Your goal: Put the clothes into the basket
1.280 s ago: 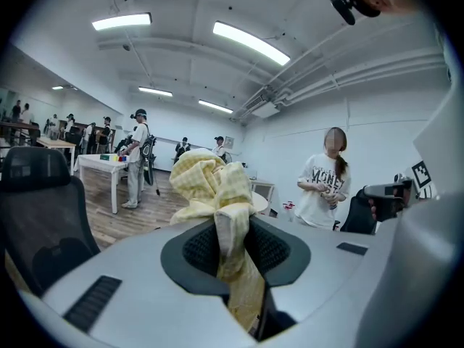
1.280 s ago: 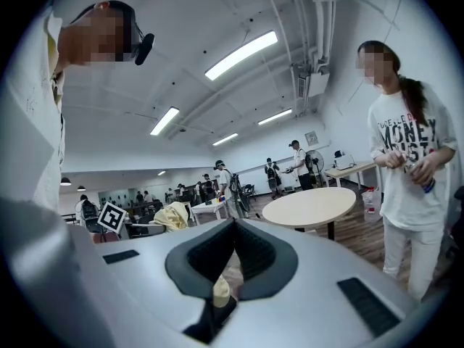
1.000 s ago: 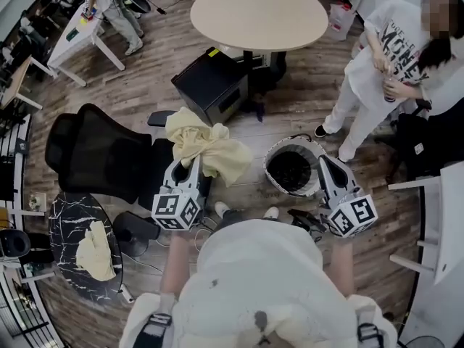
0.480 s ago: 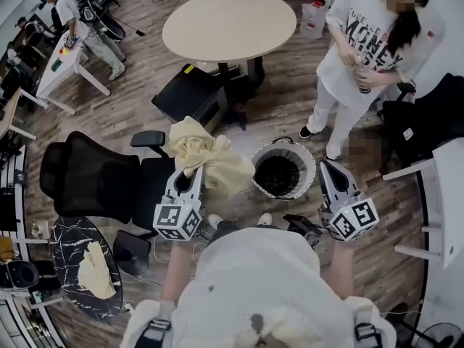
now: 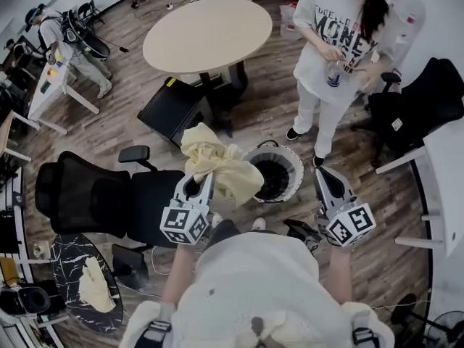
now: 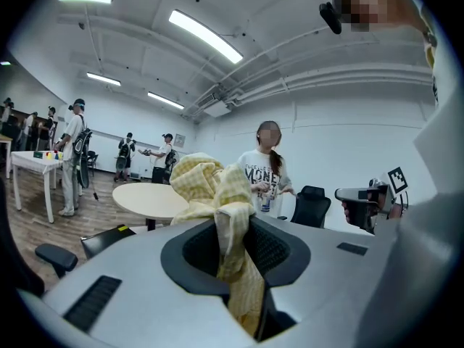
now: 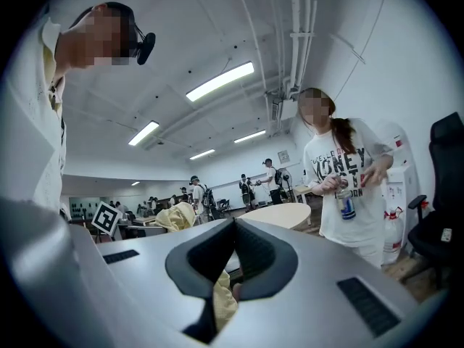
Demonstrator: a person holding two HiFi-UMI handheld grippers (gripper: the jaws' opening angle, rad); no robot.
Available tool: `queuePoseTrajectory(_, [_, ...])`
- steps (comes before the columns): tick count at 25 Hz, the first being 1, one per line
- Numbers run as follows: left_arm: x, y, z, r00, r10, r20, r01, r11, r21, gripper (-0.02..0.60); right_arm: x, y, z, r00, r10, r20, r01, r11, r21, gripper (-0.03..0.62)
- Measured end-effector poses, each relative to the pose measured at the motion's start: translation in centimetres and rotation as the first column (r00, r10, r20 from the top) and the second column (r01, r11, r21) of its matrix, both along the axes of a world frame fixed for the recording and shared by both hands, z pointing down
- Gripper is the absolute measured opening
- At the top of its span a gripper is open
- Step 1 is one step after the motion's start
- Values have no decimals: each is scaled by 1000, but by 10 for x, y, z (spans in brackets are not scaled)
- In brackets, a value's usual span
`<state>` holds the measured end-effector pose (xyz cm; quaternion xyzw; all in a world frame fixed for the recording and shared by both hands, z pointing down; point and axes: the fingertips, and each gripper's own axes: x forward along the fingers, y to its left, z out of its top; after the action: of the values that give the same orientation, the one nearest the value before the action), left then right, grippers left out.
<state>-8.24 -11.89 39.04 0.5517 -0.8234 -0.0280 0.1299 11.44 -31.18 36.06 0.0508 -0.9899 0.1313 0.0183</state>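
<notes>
yellow cloth (image 5: pixel 215 162) now nearer basket (image 5: pixel 295 167)

The room is brightly and evenly lit from above. In the left gripper view the ceiling strip lights (image 6: pixel 205 36) burn out to pure white, and the white wall (image 6: pixel 348 143) at the far side glows flat. In the head view the round table (image 5: pixel 207 35) looks pale and slightly washed out, with a soft dark shadow on the wooden floor (image 5: pixel 101 125) round its base. The black chair (image 5: pixel 87 194) loses detail. Colours are muted. Both gripper views bend strongly toward a round black border, and whatever lies nearest the lens is soft. The yellow cloth (image 6: pixel 217 194) is fairly sharp.
</notes>
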Motion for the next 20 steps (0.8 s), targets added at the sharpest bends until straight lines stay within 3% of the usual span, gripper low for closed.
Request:
queuePoseTrajectory(11, [36, -71, 6, 982, 187, -8, -187, 982, -20, 101, 50, -24, 1, 992, 129, -9, -129, 992, -4, 8])
queuePoseTrajectory(20, [50, -112, 34, 939, 340, -41, -342, 937, -64, 101, 68, -28, 5, 968, 248, -35, -248, 969, -4, 8])
